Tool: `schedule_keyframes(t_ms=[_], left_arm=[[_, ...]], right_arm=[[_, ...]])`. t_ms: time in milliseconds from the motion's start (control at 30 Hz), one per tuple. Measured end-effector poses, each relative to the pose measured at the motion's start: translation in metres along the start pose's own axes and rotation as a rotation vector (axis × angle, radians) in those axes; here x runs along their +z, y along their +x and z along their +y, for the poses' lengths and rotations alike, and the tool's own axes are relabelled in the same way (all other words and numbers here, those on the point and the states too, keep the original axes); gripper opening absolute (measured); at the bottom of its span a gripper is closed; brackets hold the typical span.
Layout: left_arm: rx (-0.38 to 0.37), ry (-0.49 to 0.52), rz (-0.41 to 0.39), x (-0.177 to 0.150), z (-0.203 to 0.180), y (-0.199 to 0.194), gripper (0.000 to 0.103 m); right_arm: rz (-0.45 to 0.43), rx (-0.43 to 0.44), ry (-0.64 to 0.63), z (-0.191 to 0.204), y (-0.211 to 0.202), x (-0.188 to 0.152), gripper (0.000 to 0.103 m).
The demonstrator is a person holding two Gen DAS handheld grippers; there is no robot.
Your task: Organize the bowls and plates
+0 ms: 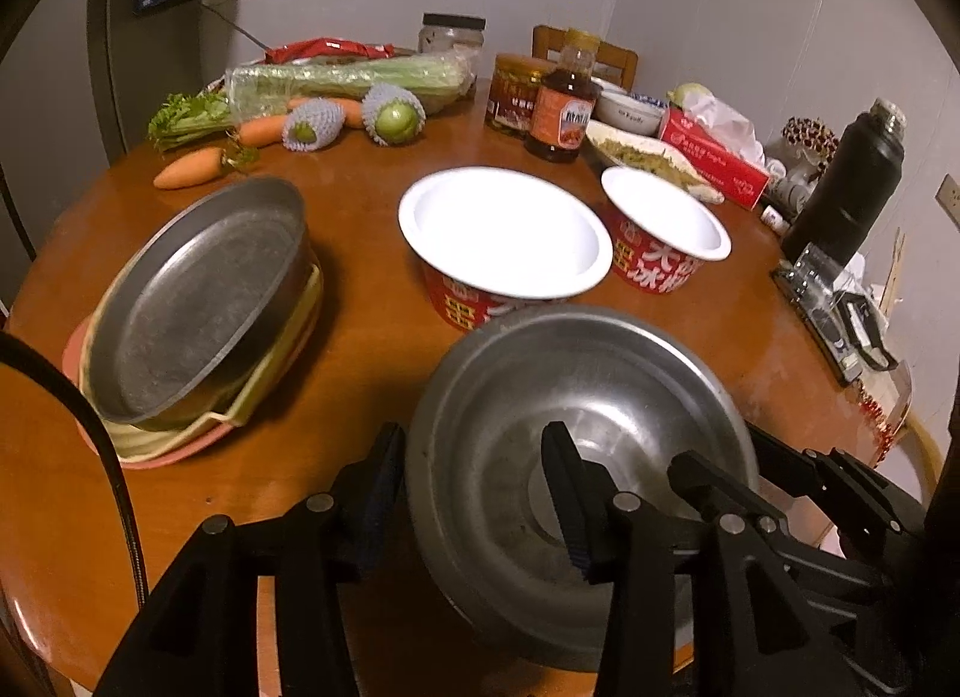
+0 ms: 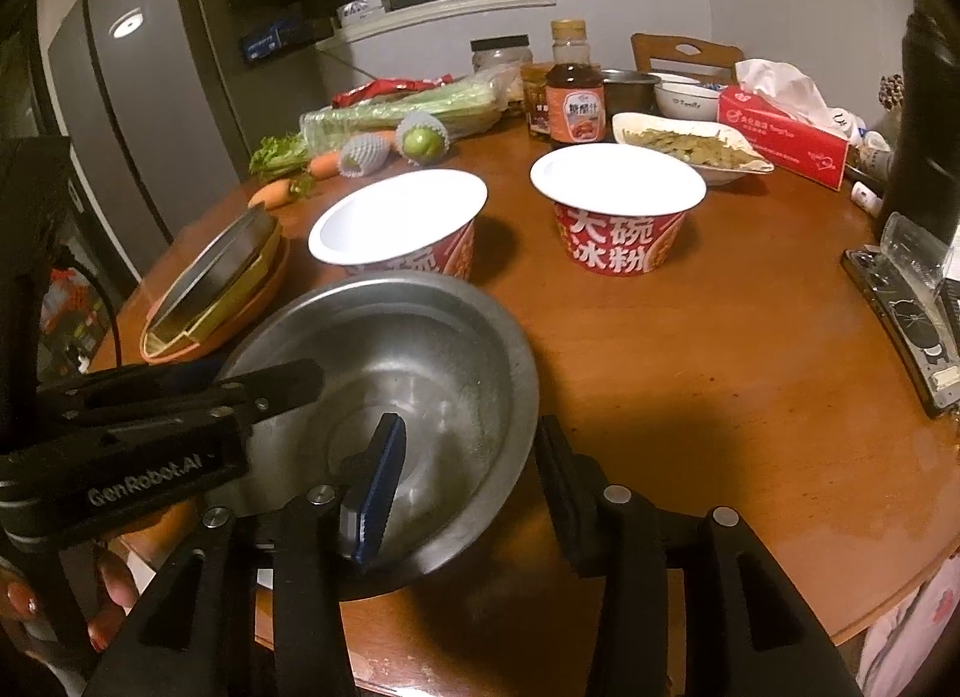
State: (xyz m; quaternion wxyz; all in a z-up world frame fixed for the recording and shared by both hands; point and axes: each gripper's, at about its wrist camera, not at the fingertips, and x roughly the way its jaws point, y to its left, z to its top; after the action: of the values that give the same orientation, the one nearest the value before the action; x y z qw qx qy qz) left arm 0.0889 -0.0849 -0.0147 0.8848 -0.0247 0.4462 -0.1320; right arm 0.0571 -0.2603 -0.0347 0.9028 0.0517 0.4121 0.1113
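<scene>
A steel bowl [image 1: 576, 427] [image 2: 408, 373] sits at the near edge of the round wooden table [image 1: 360, 331]. My left gripper [image 1: 474, 487] straddles its left rim, one finger inside and one outside. My right gripper [image 2: 474, 481] straddles its right rim the same way. Whether either clamps the rim is unclear. Two red paper bowls with white insides [image 1: 504, 235] [image 1: 666, 229] stand behind it; they also show in the right wrist view [image 2: 399, 217] [image 2: 618, 199]. A steel plate [image 1: 204, 301] [image 2: 222, 271] leans tilted on a yellow and pink plate stack [image 1: 180, 451] at left.
Carrots [image 1: 186, 168], celery [image 1: 336, 78], netted fruit [image 1: 393, 114], jars and a sauce bottle [image 1: 564, 102] crowd the back. A food dish [image 1: 648, 156], tissue box [image 1: 714, 156], black flask [image 1: 852, 187] and a tray [image 1: 840, 319] stand at right.
</scene>
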Motion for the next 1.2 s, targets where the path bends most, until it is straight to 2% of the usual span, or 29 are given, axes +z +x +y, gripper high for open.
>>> schedule_keyframes(t_ms=[267, 533, 700, 967, 1200], left_arm=[[-0.045, -0.054, -0.042, 0.03, 0.018, -0.014, 0.05], [-0.035, -0.065, -0.053, 0.071, 0.022, 0.0, 0.05], [-0.059, -0.056, -0.02, 0.088, 0.019, 0.017, 0.05], [-0.01, -0.037, 0.021, 0.104, 0.017, 0.044, 0.05], [0.009, 0.0, 0.059, 0.103, 0.008, 0.062, 0.05]], right_arm=[[-0.048, 0.018, 0.025, -0.004, -0.011, 0.015, 0.047], [-0.056, 0.036, 0.032, -0.003, 0.0, 0.049, 0.047], [-0.037, 0.03, 0.01, 0.001, 0.015, 0.065, 0.047], [-0.001, 0.036, 0.01, 0.0, 0.043, 0.083, 0.047], [0.016, 0.045, -0.017, 0.003, 0.059, 0.09, 0.047]])
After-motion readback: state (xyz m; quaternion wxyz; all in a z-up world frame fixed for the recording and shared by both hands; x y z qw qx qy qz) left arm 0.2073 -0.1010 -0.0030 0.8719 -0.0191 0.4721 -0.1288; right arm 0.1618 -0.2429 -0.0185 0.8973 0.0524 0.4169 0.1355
